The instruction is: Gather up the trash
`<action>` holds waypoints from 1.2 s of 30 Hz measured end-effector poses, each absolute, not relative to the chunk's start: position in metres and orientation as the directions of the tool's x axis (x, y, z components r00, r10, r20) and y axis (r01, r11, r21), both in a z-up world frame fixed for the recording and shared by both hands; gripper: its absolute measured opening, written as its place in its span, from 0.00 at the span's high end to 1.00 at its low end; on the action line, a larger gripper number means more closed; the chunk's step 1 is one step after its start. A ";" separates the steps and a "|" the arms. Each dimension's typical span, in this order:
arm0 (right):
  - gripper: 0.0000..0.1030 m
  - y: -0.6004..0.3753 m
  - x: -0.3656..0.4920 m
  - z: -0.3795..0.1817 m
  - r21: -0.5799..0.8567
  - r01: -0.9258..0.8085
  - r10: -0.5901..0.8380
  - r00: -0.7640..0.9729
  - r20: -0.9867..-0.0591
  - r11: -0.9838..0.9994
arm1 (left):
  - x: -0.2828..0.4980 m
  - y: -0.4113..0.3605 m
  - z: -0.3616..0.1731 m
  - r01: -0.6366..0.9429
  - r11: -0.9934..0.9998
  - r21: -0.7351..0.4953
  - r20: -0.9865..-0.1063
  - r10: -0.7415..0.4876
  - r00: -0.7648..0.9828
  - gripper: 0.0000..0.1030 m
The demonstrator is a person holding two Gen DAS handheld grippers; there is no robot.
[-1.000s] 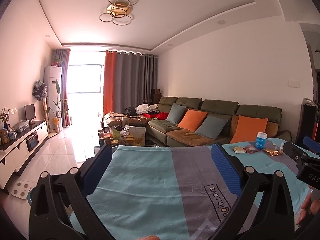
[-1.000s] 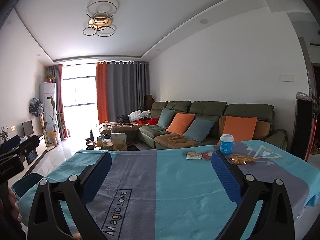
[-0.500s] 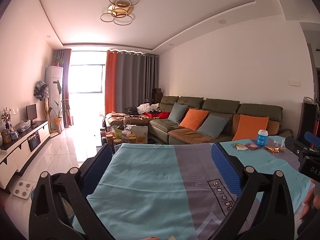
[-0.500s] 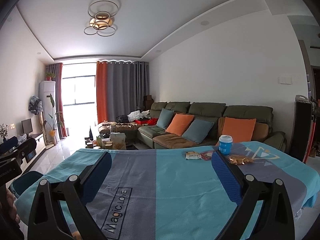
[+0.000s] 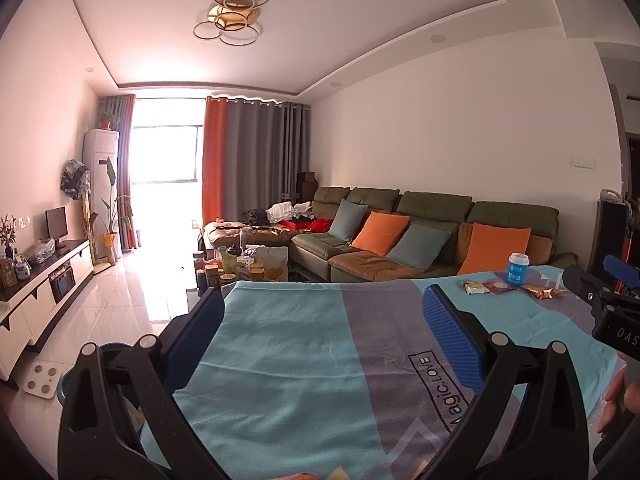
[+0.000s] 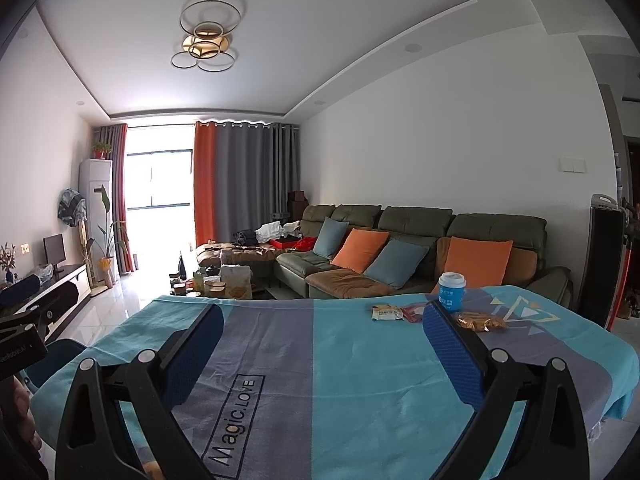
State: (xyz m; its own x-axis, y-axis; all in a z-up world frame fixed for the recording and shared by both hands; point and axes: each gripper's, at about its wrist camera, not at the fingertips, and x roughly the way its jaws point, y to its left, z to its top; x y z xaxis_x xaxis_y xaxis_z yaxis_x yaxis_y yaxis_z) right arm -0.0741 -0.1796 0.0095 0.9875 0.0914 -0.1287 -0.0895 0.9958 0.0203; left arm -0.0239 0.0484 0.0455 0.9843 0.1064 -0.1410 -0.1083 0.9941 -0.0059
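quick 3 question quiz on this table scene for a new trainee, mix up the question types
1. True or false: the left gripper holds a wrapper.
2. Which item stands upright among the trash? A) blue cup B) yellow packet C) gold wrapper
3. Fill in: the trash lies on the far right part of the ____.

Key: 1 false, it is open and empty, as is the right gripper. 2 A. 3 tablecloth.
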 end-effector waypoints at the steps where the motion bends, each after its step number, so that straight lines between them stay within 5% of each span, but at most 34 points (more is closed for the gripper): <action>1: 0.06 -0.180 -0.074 0.009 0.020 -0.090 0.092 0.987 -0.129 0.996 | -0.023 0.048 0.045 -0.108 0.994 -0.004 -0.142 0.106 0.984 0.05; 36: 0.06 -0.179 -0.072 0.012 0.013 -0.097 0.098 0.983 -0.156 0.995 | -0.022 0.040 0.041 -0.070 0.998 0.003 -0.167 0.069 0.984 0.05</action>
State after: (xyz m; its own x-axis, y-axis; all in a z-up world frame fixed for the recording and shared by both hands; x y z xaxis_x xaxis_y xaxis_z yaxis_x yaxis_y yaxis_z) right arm -0.0716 -0.1792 0.0120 0.9829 0.0977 -0.1558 -0.0969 0.9952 0.0130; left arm -0.0216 0.0395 0.0412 0.9835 0.0693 -0.1669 -0.0698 0.9976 0.0026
